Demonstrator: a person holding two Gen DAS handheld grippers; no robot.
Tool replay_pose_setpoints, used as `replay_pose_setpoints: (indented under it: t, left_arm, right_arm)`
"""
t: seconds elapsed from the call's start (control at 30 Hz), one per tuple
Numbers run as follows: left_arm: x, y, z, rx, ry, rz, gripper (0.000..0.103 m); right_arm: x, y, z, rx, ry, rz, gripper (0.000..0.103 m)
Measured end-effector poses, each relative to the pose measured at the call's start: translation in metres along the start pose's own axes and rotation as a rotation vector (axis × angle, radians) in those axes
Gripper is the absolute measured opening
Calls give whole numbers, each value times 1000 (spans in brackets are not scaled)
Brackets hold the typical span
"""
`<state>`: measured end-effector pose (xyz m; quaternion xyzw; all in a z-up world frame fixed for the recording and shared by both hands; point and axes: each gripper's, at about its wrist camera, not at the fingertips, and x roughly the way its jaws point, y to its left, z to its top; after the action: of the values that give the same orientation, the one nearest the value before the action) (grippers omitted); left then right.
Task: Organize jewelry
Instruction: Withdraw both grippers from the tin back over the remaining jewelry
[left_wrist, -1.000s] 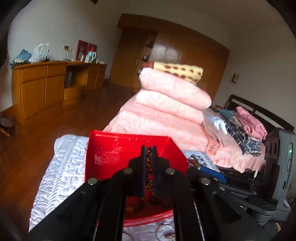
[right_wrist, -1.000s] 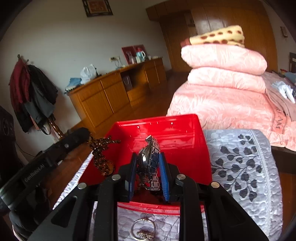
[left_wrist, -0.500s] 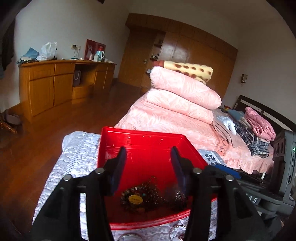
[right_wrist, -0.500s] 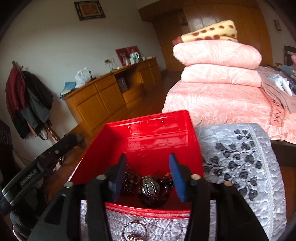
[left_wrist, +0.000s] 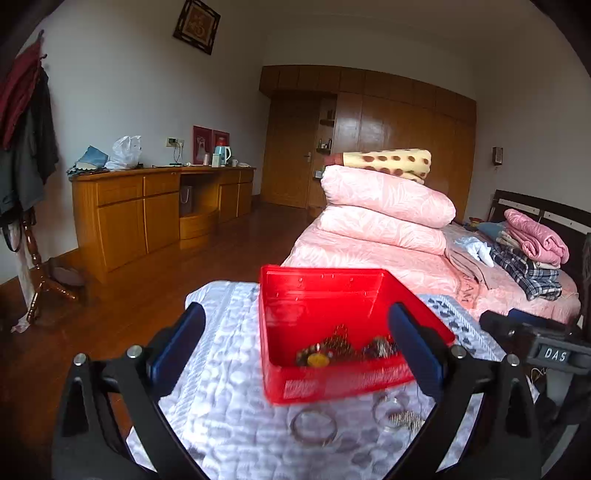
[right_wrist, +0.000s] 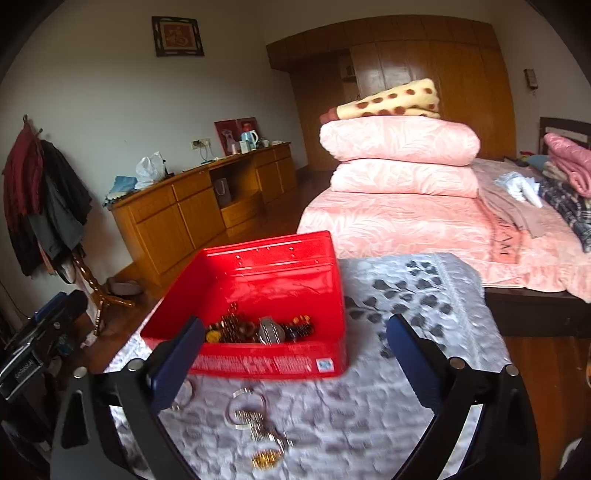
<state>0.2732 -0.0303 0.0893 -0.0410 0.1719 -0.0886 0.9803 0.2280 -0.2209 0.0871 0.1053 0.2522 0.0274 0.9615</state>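
1. Two hand-held grippers stand spread wide over a quilt-covered bench (right_wrist: 424, 369); the left hand-held gripper (left_wrist: 295, 343) and the right hand-held gripper (right_wrist: 295, 350) have both just been opening, and nothing is pinched between either pair of blue pads.
2. A red box (right_wrist: 258, 280) sits on the quilt toward the bench's far edge, its lid off.
3. Inside it, against the near wall, lies a heap of jewelry: a dark beaded chain (right_wrist: 232, 326), a metal watch (right_wrist: 271, 330) and a yellow-centred piece (left_wrist: 318, 359).
4. On the quilt, just outside the box's near wall, rest loose items: a plain ring-shaped bangle (left_wrist: 313, 426) and a second ring with a silver chain and a gold pendant (right_wrist: 255, 417) trailing toward the near edge.
5. Beyond the bench's far edge stands a bed piled with pink quilts (right_wrist: 399, 158).
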Motion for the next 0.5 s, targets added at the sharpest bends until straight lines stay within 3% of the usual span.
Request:
replay_pose_setpoints:
  t: [0.33,0.5]
  left_arm:
    - [-36,0,-19,8,6,-1,97]
    - [-47,-6,-32,10,20,1,97]
  right_arm:
    - [-25,2,-30,-14,75,-55,97]
    - [-34,3,-43,-11,71,-66,97]
